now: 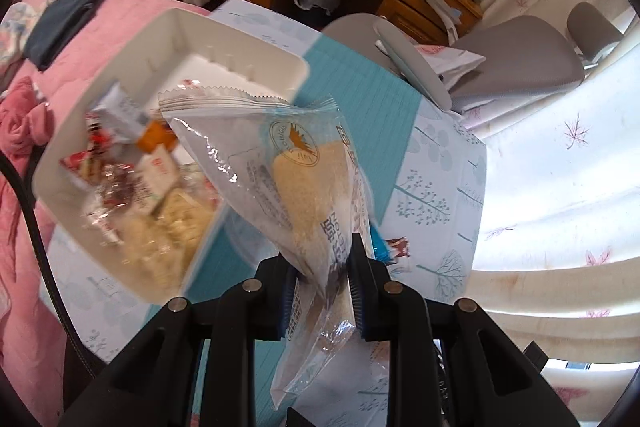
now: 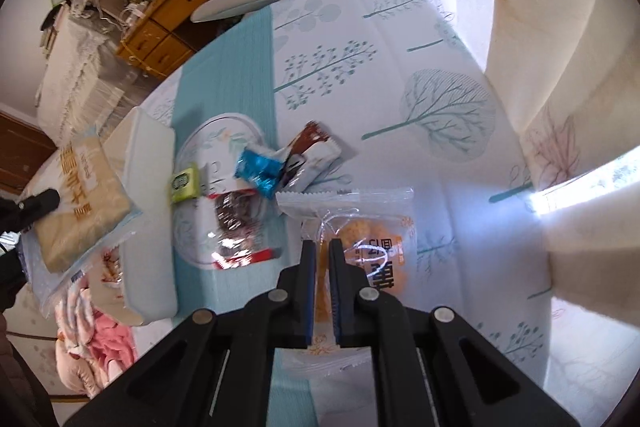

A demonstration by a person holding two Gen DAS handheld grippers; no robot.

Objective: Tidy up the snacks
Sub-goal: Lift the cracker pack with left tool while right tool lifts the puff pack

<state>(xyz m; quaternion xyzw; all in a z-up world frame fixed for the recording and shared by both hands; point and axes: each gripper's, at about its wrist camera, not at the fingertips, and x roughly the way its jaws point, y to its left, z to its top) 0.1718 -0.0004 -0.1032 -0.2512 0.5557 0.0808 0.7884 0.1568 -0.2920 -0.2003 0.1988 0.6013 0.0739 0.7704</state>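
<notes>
The worktop [image 2: 400, 39], under a pale cloth printed with trees and a teal runner [image 2: 236, 75], fills the space ahead of both tongs. A white bin [image 1: 224, 39] sits ahead and to the left of the left tongs [image 1: 324, 267], holding a blurred heap of wrapped snacks [image 1: 132, 179]. Those tongs are nearly closed, pinching a clear packet with a pale rice cake [image 1: 304, 183] that stands up from the pads, off the cloth. In the right wrist view the same packet shows far left, above the bin's rim. The right tongs [image 2: 322, 259] are closed tight on a clear packet of orange crackers [image 2: 372, 251], gripping its left part. Just ahead and left of them lies a round patterned plate [image 2: 200, 147] with small snacks: a blue wrapper [image 2: 258, 169], a brown-and-white one [image 2: 310, 151], a green one [image 2: 185, 183] and a foil-and-red one [image 2: 236, 223].
</notes>
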